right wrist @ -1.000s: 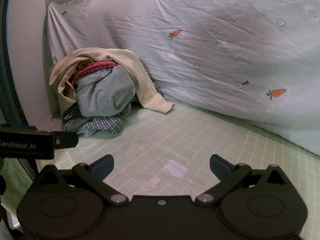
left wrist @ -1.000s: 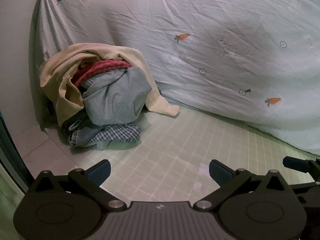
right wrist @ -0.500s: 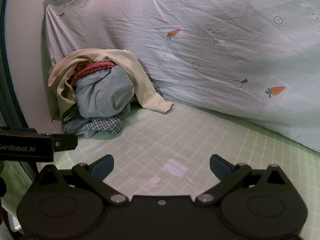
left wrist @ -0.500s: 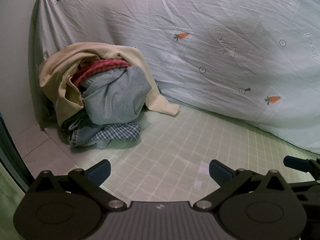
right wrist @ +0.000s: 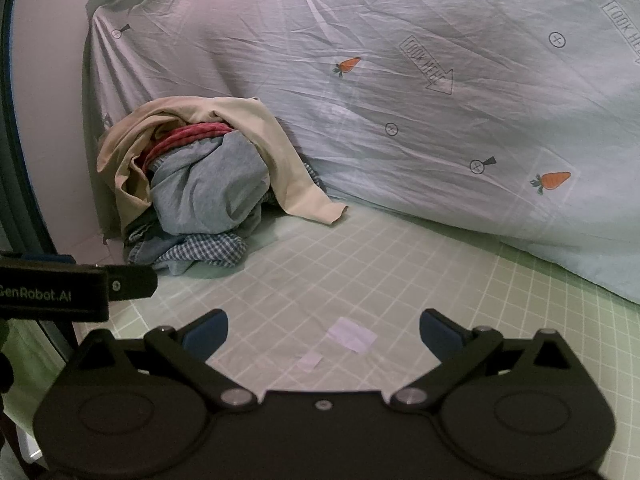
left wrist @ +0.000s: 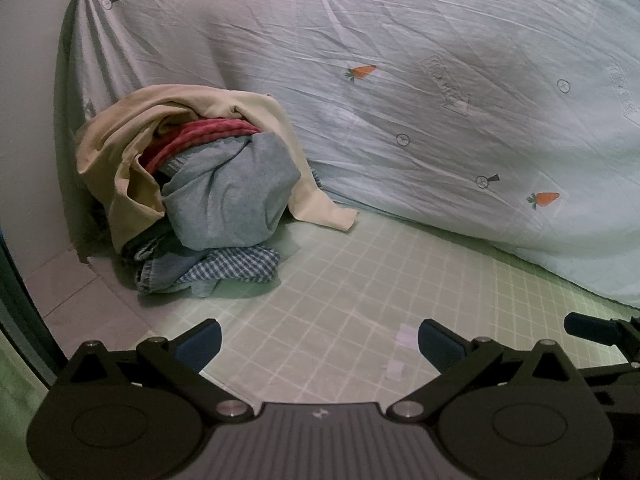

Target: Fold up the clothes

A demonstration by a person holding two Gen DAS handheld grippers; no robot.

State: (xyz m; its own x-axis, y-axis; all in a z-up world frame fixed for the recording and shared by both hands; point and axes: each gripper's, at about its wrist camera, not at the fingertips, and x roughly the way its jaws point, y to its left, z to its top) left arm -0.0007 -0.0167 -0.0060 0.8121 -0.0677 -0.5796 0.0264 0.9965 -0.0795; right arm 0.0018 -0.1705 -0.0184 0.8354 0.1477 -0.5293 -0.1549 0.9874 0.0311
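A heap of clothes (left wrist: 216, 196) (right wrist: 200, 196) lies at the back left of the green grid mat (left wrist: 360, 280) (right wrist: 360, 272). A cream garment (left wrist: 128, 148) drapes over a red piece (left wrist: 200, 132), a grey-blue piece (left wrist: 232, 200) and a blue checked piece (left wrist: 236, 266). My left gripper (left wrist: 318, 346) is open over the mat, well short of the heap, holding nothing. My right gripper (right wrist: 322, 332) is also open and empty, over two pale tape patches (right wrist: 352, 334). The left gripper's body (right wrist: 72, 286) shows at the right wrist view's left edge.
A pale blue sheet with carrot prints (left wrist: 440, 100) (right wrist: 460, 100) hangs behind the mat and bulges onto it at the right. A white wall (left wrist: 28, 120) stands at the left, with a dark frame (right wrist: 20, 184) beside it. Bare mat lies between grippers and heap.
Both grippers have shifted only slightly; the right wrist view has drifted a little so the heap sits marginally lower. Both stay open. The clothes have not moved.
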